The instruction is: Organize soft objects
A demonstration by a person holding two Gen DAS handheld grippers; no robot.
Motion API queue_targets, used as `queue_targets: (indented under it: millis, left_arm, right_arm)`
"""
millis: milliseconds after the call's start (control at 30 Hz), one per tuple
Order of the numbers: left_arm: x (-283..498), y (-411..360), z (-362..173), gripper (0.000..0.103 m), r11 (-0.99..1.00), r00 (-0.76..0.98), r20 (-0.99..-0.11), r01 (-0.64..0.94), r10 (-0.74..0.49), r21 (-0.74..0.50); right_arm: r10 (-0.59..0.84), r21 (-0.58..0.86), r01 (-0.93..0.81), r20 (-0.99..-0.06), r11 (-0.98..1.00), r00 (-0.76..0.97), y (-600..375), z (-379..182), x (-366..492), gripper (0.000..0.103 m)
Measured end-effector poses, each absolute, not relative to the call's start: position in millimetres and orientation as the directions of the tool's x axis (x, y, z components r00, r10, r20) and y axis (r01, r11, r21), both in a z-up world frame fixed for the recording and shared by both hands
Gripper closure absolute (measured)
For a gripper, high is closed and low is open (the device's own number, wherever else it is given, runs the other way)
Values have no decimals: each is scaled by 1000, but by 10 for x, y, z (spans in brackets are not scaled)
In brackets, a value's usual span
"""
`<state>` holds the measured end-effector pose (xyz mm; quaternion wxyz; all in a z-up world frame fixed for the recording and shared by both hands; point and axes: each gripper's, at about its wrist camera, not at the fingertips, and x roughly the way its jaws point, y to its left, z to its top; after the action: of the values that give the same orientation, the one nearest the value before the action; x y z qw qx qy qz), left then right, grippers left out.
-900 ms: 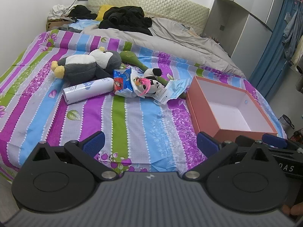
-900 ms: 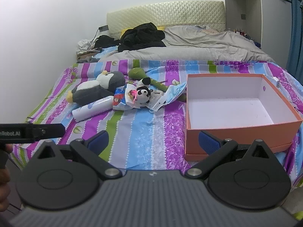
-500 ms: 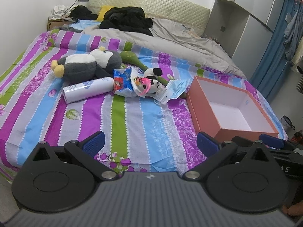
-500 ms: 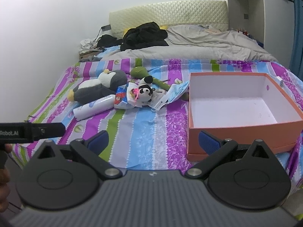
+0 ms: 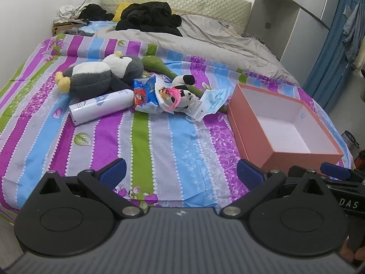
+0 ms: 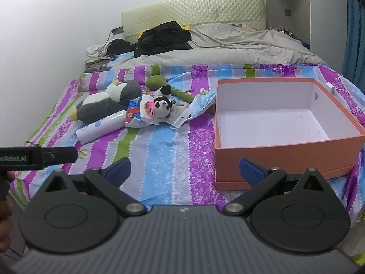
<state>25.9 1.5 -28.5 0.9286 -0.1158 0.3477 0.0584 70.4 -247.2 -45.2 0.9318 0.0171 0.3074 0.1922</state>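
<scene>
Soft toys: penguin plush [image 5: 100,77] and panda plush [image 5: 180,93], heaped on bed [image 5: 159,141] at 11 o'clock. Box [image 5: 251,123], 2 o'clock, empty, presumably awaiting them. Left tool [image 5: 180,171], right tool [image 6: 184,171]: jaws apart, empty.

A white-walled bedroom: quilted cream headboard [image 5: 175,2], grey wardrobe [image 5: 294,22], blue curtain [image 5: 333,52] at right.

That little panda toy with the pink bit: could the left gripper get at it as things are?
Probably yes. The left gripper has its jaws wide open and empty, only bare striped bedspread lies before the small panda plush, and it sits on top of the pile.
</scene>
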Motion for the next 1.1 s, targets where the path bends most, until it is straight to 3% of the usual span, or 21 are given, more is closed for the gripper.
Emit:
queue_targets:
  millis: [1100]
  left_arm:
    - [264, 44, -324, 0, 963, 750, -661, -191, 18, -190]
  right_arm:
    - [369, 149, -349, -568, 925, 736, -2473, -446, 719, 0]
